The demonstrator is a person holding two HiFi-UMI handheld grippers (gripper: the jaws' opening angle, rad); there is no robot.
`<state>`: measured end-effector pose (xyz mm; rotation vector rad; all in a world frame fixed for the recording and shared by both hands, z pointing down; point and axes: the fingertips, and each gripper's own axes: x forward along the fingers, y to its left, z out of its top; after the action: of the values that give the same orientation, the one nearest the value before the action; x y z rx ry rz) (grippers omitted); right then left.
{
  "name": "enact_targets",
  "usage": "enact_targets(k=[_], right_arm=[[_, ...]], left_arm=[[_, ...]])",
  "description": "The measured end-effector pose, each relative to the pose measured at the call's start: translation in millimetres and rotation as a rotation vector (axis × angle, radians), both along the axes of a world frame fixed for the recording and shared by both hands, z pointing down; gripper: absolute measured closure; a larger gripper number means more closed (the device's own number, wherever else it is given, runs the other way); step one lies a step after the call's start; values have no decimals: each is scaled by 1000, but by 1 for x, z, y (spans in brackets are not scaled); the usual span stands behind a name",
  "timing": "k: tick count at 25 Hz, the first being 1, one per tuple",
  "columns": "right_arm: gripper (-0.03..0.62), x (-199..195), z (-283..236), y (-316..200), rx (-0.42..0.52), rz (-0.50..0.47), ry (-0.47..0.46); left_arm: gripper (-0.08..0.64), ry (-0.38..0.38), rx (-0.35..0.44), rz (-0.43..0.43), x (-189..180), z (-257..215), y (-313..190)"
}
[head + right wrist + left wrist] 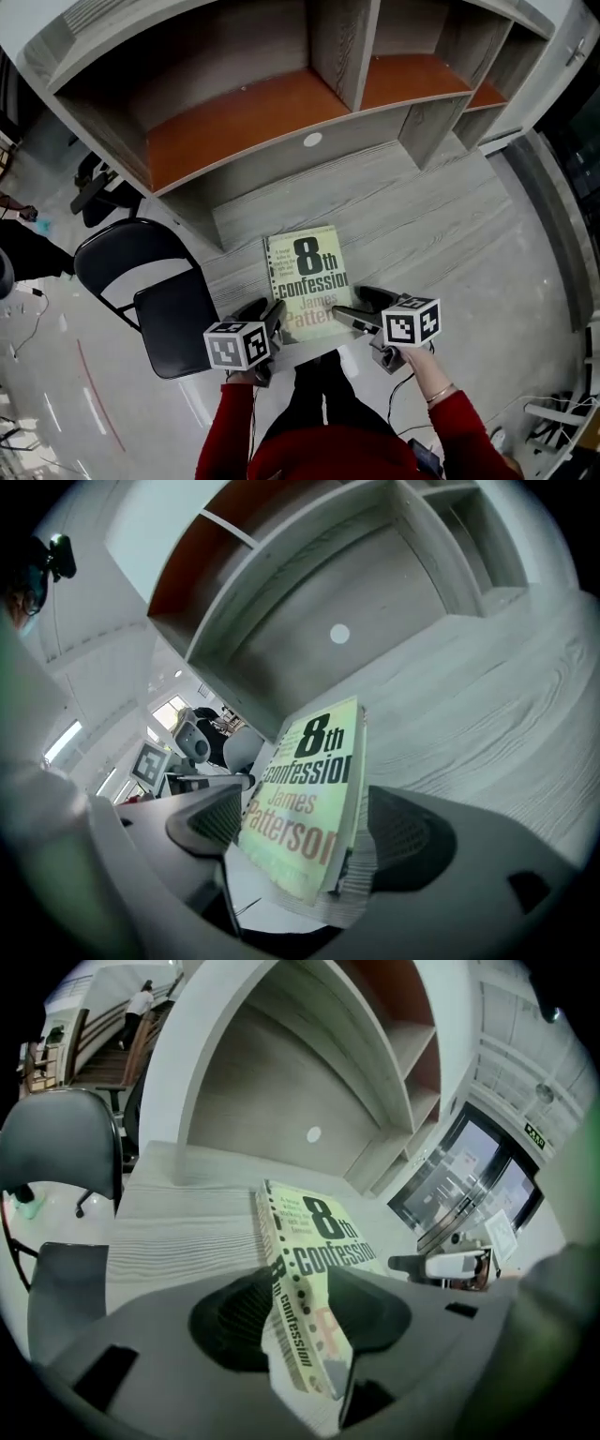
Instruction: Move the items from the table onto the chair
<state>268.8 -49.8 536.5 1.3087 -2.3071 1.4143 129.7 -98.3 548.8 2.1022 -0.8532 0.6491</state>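
A pale green paperback, the book (305,277), lies flat at the front edge of the grey wood table (431,220), its near end past the edge. My left gripper (267,316) sits at its near left corner, and in the left gripper view the spine corner of the book (319,1232) lies between the spread jaws of the gripper (305,1321). My right gripper (361,309) is at the near right corner. In the right gripper view the book (309,771) fills the gap of the gripper (309,832). I see no pad pressing on it.
A black folding chair (173,323) stands on the floor left of the table, its seat (56,1269) bare. A grey shelf unit with orange boards (244,122) rises along the table's back. A person's red sleeves and legs are at the bottom.
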Motion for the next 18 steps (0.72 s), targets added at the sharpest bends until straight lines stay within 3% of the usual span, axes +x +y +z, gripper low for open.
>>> enact_targets(k=[6,9,11,12,14,18], right_arm=[[173,-2,25,-8,-98,-32,-26],[173,-10,33,-12,-151,-63,-49],[181,-9,38,-13,-175,-82,-14],[195,-6,42,-13,-185,-81,11],[337,2,47,-12,-206,-56,28],[357,4,47,-14,-214,-56,30]], left_arm=[[381,19,-91,14,3,17,1],[379,68,-146,-5,6,22,4],[377,115,-180,-19,10,23,3],[377,138,-194,-24,12,23,4],[378,176,-216,-40,13,23,5],[391,193,-220,-64,15,24,7]])
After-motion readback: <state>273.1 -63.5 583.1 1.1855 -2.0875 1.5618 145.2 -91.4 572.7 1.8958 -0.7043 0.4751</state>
